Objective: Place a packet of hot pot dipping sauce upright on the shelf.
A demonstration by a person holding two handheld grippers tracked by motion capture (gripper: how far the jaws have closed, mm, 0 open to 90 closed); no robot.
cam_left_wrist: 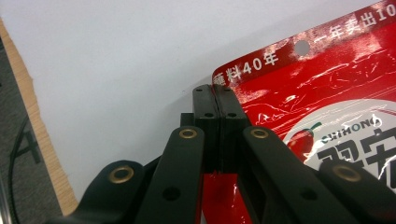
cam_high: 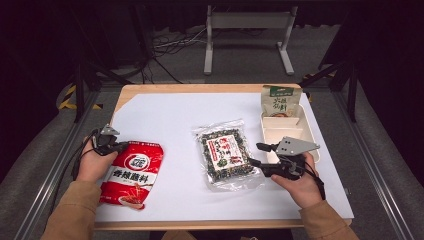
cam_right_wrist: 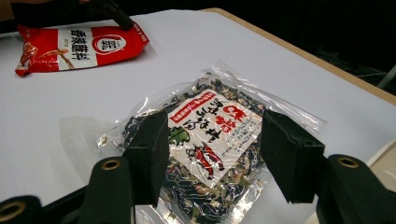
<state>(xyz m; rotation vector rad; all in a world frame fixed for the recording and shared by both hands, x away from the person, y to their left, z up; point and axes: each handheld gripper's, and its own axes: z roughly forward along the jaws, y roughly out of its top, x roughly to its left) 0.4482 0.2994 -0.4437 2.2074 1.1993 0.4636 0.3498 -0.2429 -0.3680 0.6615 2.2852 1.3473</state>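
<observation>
A red sauce packet [cam_high: 131, 172] with white Chinese print lies at the table's front left. My left gripper [cam_high: 119, 146] sits at its far left corner. In the left gripper view the jaws [cam_left_wrist: 217, 109] are pressed together with the red packet's [cam_left_wrist: 327, 93] edge film caught between them. A clear bag of dark dried seaweed mix [cam_high: 227, 154] with a red and white label lies in the middle. My right gripper [cam_high: 255, 154] stands open just at its right edge. In the right gripper view the seaweed bag [cam_right_wrist: 210, 135] lies ahead of the gripper [cam_right_wrist: 212, 149], between the two spread jaws, untouched.
A white compartment tray [cam_high: 311, 132] rests at the right, behind my right hand. A green snack pouch [cam_high: 280, 101] leans at its far end. A white sheet [cam_high: 175, 115] covers the wooden table. A metal stand [cam_high: 247, 22] and cables stand beyond the far edge.
</observation>
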